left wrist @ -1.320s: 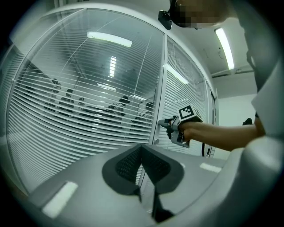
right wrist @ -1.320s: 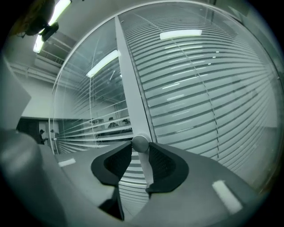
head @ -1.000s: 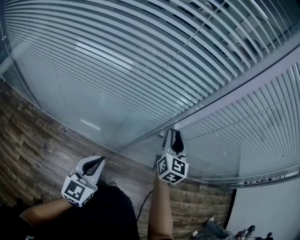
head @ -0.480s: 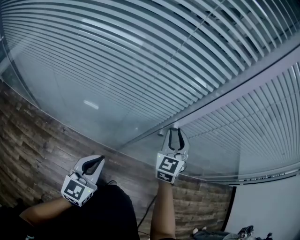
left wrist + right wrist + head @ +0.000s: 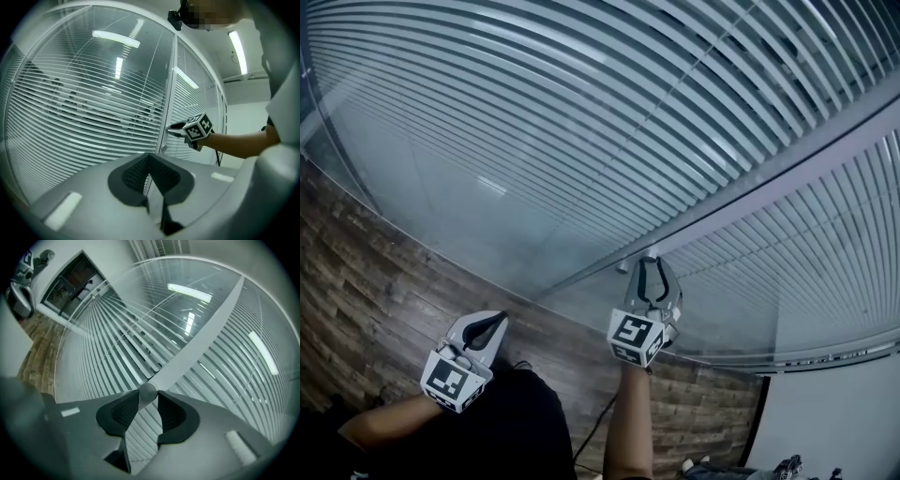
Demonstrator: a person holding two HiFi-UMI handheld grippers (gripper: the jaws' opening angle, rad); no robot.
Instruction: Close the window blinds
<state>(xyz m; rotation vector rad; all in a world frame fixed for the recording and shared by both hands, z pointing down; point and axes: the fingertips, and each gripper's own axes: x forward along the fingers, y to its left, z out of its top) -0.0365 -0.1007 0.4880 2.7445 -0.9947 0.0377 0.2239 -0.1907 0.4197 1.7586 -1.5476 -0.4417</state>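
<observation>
Right gripper view: the right gripper (image 5: pixel 148 398) has its jaws pinching the round knob (image 5: pixel 148 391) on the window frame (image 5: pixel 201 333), with the blinds (image 5: pixel 108 333) at 10 o'clock. The left gripper (image 5: pixel 150 158) is empty, jaws pressed together.

Straight ahead stands a glass wall with horizontal slatted window blinds (image 5: pixel 581 141) behind the glass. A metal frame post (image 5: pixel 787 173) splits the wall into a left pane and a right pane. On the post sits a small round metal knob (image 5: pixel 148 392), clasped between the jaws of the right hand-held gripper (image 5: pixel 651 264). The left hand-held gripper (image 5: pixel 499 322) is lower left, apart from the glass, above the wood-plank floor (image 5: pixel 356 272).
</observation>
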